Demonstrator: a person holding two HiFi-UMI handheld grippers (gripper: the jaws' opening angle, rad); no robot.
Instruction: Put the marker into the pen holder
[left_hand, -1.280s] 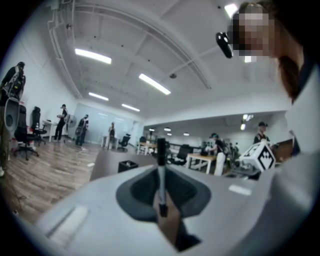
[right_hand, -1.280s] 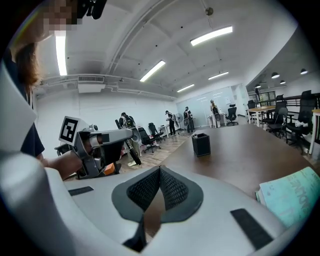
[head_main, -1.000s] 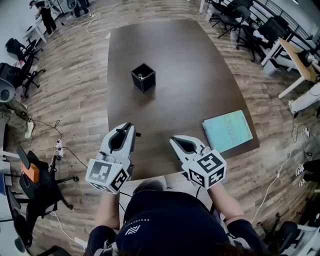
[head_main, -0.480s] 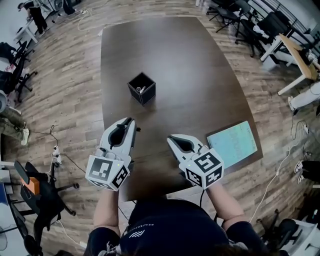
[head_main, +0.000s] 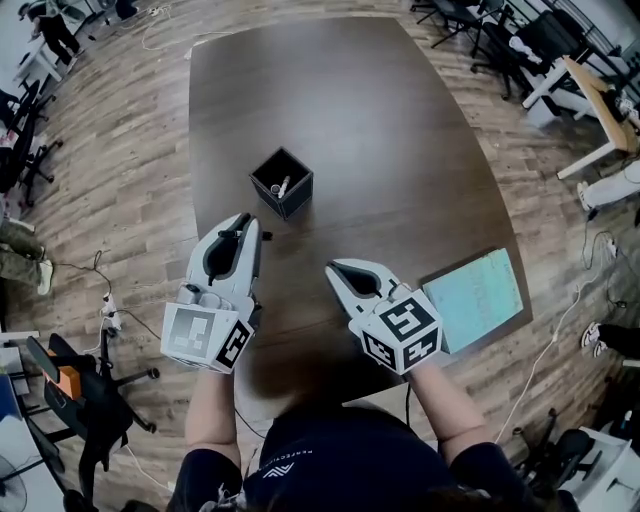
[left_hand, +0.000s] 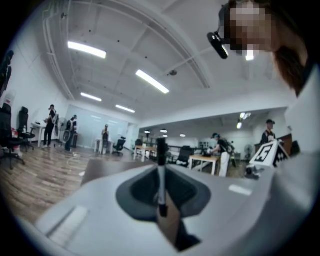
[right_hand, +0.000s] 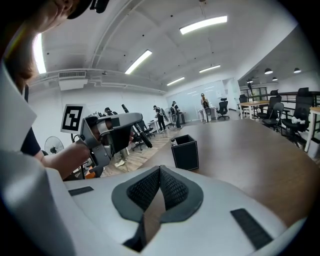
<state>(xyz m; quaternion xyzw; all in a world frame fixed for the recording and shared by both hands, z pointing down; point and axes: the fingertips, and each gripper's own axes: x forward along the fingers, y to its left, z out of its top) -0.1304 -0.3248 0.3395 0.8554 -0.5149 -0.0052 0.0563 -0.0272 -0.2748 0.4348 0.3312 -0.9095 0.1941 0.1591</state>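
Left gripper (head_main: 240, 224) jaws clamped the marker (left_hand: 161, 172), short of the pen holder (head_main: 296, 196); insertion not yet done. Right gripper (head_main: 336, 271) jaws were closed, empty.

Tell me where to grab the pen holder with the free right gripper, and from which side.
Grip one upright wall of the pen holder at its open rim, coming straight down, one jaw inside and one outside. It stands upright as a square, thin-walled box, so a wall should pinch easily. Use the wall facing the right gripper, clear of the pen inside.
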